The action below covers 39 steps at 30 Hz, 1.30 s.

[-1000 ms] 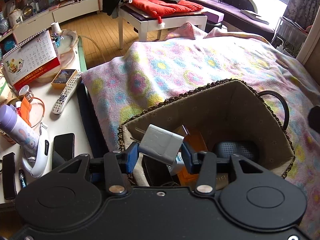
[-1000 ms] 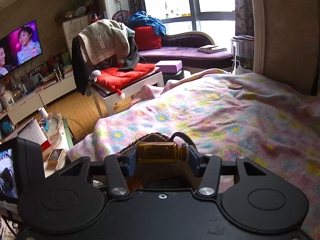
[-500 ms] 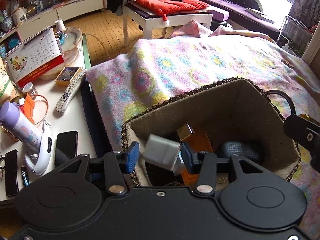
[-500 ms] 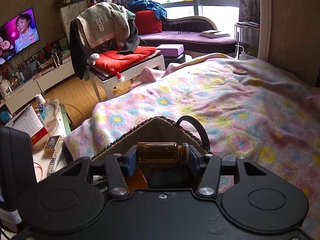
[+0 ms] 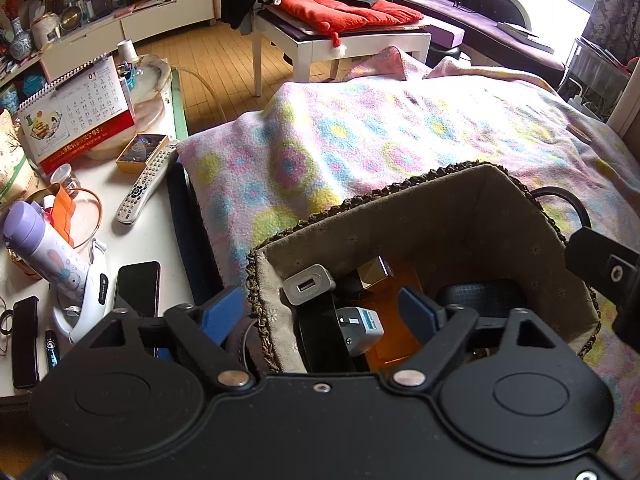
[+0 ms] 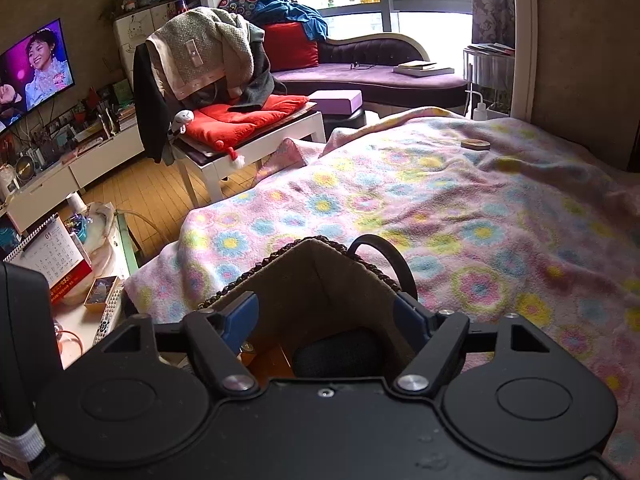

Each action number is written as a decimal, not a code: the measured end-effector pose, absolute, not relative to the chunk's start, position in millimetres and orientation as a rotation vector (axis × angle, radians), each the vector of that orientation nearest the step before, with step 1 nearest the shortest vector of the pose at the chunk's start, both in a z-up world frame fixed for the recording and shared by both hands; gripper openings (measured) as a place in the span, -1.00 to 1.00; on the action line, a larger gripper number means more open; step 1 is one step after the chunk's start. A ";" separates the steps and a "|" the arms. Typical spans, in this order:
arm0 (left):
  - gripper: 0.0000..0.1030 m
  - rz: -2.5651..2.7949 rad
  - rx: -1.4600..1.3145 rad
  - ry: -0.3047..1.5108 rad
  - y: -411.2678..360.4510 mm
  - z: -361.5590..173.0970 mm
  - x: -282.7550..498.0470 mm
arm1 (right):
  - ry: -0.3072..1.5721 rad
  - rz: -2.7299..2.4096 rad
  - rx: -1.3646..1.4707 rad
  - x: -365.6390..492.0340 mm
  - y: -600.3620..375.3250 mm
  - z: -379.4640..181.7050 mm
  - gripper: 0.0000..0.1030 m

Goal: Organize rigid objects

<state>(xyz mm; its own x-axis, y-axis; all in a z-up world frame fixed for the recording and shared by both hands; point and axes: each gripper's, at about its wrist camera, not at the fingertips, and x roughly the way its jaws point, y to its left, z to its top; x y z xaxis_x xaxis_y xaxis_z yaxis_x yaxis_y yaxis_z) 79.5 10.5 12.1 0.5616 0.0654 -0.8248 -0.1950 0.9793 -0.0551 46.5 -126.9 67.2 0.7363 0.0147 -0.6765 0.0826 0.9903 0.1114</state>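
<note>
Tilting down over the basket (image 5: 420, 216) on the flowered blanket (image 5: 360, 132), the left gripper (image 5: 320, 312) has its jaws opening, nothing between them. The right gripper (image 6: 326, 316) points down into the same basket, jaws opening and empty. Inside lie a grey charger (image 5: 308, 286) showing its USB port, a second white plug (image 5: 360, 330), a gold-capped amber bottle (image 5: 376, 270) and a dark pouch (image 5: 480, 298). The desk calendar (image 5: 76, 112) reads "01".
</note>
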 end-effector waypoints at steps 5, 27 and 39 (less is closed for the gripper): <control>0.74 0.158 -0.135 0.963 7.8 12.8 78.5 | 0.744 -0.067 0.123 43.9 -128.3 68.7 0.71; 0.92 0.112 -0.066 0.931 -9.3 19.7 54.7 | 0.814 -0.210 0.116 25.5 -146.6 60.9 1.00; 0.92 0.095 -0.106 1.026 0.6 10.4 45.3 | 0.842 -0.243 0.108 6.5 -152.4 56.4 1.00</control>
<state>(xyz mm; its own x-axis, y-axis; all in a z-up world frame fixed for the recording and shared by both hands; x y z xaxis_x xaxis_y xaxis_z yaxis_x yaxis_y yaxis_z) 45.3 0.6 10.4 0.5150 0.0298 -0.8567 -0.1288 0.9907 -0.0429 6.5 -152.4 56.4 0.6403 -0.1705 -0.7490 0.2552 0.9669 -0.0018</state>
